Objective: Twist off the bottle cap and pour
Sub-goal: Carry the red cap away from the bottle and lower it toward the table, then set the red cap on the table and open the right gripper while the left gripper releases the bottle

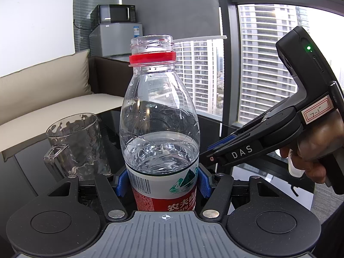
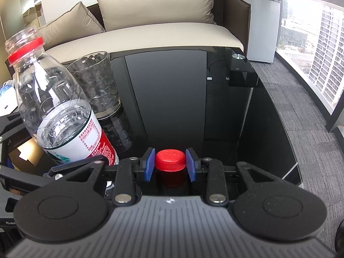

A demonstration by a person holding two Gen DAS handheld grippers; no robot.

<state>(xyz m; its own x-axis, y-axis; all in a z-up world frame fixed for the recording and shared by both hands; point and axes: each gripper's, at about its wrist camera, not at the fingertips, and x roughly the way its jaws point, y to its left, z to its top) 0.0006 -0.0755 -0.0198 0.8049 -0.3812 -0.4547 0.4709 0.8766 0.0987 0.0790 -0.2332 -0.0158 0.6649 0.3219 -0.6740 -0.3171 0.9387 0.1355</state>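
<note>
Black glass tabletop (image 2: 225, 111): empty glass mug (image 1: 75, 144) near its sofa-side edge. Left gripper (image 1: 163, 182) clamps the uncapped, half-full water bottle (image 1: 159, 116) at its label; thin-walled, crushable, so hold there. Right gripper (image 2: 170, 164) pinches the red cap (image 2: 170, 159).

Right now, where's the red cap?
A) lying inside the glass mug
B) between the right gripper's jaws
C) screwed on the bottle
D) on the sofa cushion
B: the red cap sits between the blue pads of the right gripper, while the water bottle in the left gripper has an open neck.
</note>
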